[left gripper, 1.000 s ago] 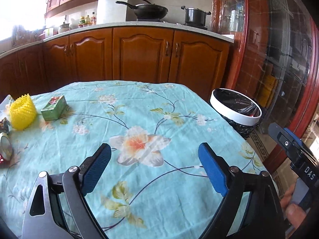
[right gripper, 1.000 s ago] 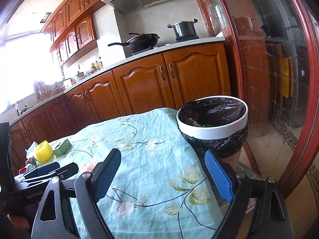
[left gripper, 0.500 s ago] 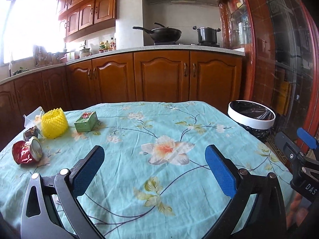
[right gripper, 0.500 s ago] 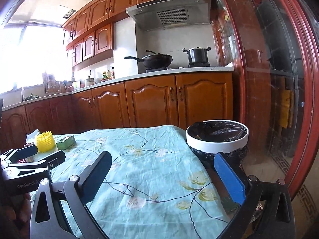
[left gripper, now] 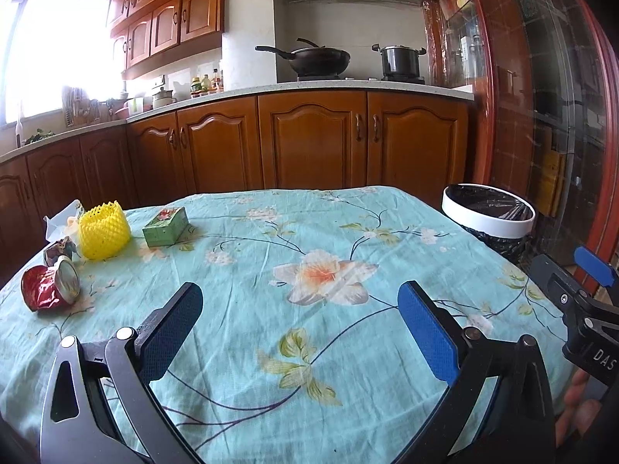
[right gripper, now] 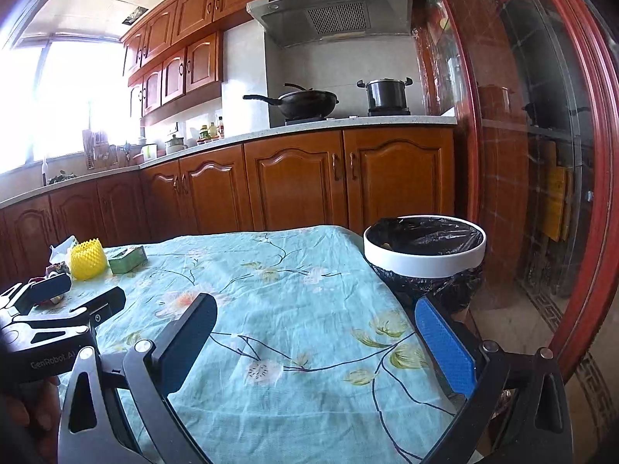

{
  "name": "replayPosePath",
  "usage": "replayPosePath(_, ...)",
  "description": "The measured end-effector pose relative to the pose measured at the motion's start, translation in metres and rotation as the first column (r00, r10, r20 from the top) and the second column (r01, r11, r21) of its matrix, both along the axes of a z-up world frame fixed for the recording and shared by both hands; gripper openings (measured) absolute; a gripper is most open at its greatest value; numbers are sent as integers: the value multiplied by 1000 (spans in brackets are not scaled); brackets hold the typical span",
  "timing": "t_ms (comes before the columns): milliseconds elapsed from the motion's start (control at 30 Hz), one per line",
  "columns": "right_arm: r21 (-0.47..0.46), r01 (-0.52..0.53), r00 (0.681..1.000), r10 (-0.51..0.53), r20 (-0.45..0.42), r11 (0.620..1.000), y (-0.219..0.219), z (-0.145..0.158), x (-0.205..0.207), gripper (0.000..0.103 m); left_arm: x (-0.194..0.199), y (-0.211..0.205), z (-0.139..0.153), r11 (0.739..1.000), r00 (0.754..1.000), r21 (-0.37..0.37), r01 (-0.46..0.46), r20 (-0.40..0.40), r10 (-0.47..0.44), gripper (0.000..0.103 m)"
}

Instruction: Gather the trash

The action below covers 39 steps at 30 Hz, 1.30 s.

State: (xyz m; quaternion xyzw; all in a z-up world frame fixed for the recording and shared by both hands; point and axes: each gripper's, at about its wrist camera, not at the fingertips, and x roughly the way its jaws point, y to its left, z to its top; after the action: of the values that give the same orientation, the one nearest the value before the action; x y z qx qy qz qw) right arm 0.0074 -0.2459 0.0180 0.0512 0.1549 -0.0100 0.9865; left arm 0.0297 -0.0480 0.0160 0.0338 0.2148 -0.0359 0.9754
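Observation:
Trash lies at the table's far left: a crushed red can (left gripper: 48, 288), a yellow foam net (left gripper: 103, 230), a green box (left gripper: 166, 226), a small crumpled wrapper (left gripper: 58, 249) and white paper (left gripper: 58, 220). The net (right gripper: 88, 259) and box (right gripper: 127, 259) also show in the right wrist view. A white-rimmed bin with a black liner (left gripper: 488, 214) (right gripper: 425, 247) stands off the table's right edge. My left gripper (left gripper: 300, 332) is open and empty above the near table. My right gripper (right gripper: 317, 344) is open and empty near the right edge.
The table wears a turquoise floral cloth (left gripper: 309, 263). Wooden cabinets (left gripper: 309, 143) run behind it, with a wok (left gripper: 317, 58) and a pot (left gripper: 398, 60) on the stove. A red-framed glass door (right gripper: 561, 154) stands at the right.
Both grippers have tilted up and drawn back, so more of the kitchen and the trash at the left shows. Both stay open and empty.

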Motion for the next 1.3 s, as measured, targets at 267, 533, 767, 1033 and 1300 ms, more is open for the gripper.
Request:
replayPosePath(267, 9, 5, 1000, -5, 2, 1000, -3, 0, -2, 103, 0, 0, -2, 1000, 1000, 3, 1, -11, -1, 103)
replayPosePath(533, 9, 6, 1000, -6, 6, 1000, -3, -1, -2, 103, 0, 0, -1, 1000, 1000, 14, 3, 4, -3, 103)
replayPosePath(767, 9, 7, 1000, -7, 3, 1000, -3, -1, -3, 103, 0, -1, 0, 1000, 1000, 18, 12, -6, -12, 103)
replayPosePath(1033, 9, 6, 1000, -6, 4, 1000, -3, -1, -3, 103, -1, -3, 2, 1000, 1000, 25, 17, 0, -17, 103)
replayPosePath(1300, 8, 5, 1000, -5, 6, 1000, -2, 0, -4, 103, -1, -4, 2, 999, 1000, 23, 27, -10, -27, 103)
